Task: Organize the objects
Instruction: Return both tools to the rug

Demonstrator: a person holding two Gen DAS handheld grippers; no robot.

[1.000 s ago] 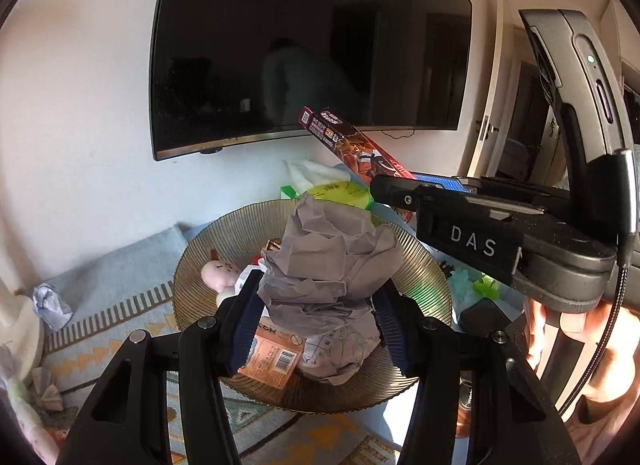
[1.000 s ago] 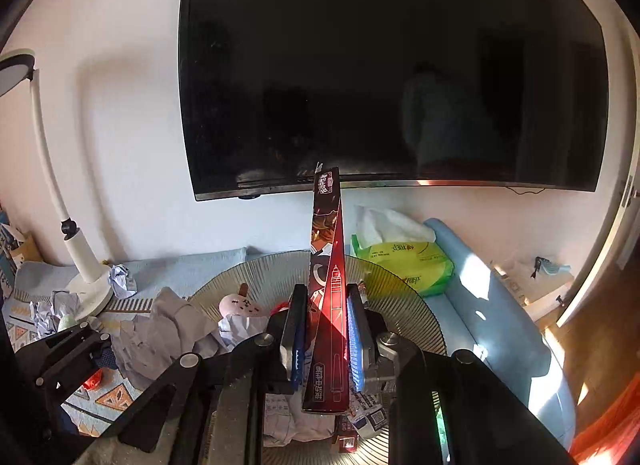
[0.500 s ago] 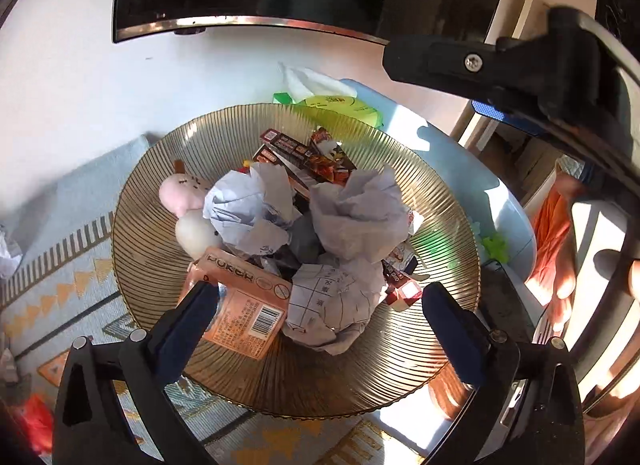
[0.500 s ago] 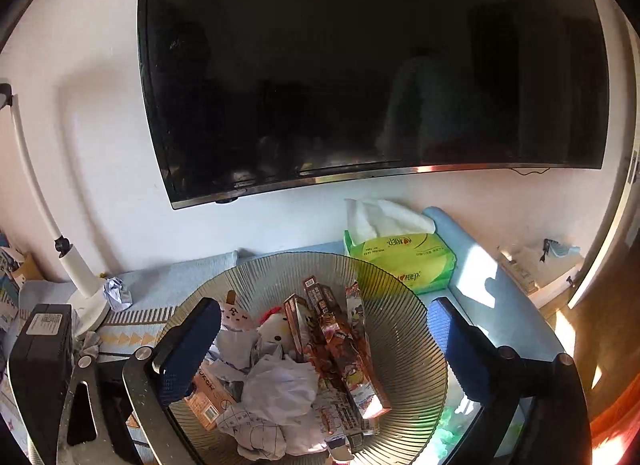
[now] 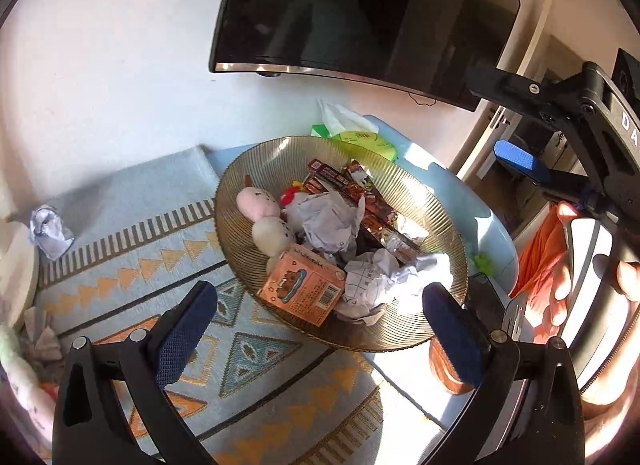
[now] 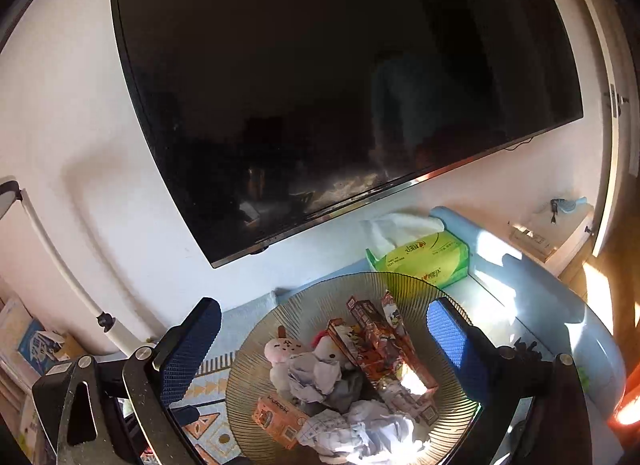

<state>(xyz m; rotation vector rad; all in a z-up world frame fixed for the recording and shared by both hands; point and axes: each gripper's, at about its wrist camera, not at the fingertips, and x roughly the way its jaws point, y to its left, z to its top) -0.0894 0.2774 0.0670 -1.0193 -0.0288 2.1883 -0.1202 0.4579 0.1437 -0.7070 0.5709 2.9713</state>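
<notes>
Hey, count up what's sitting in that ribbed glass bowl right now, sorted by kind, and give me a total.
Plush toys: 3
Crumpled paper balls: 2
Orange card box: 1
Long red snack boxes: 3, though they overlap, so this is approximate
Total in the glass bowl: about 9

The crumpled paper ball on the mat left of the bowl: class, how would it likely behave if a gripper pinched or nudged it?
The crumpled paper ball looks creased and loosely wadded, so it would probably squash under a pinch. It seems light, likely skidding across the patterned mat rather than rolling cleanly, given its uneven shape.
</notes>
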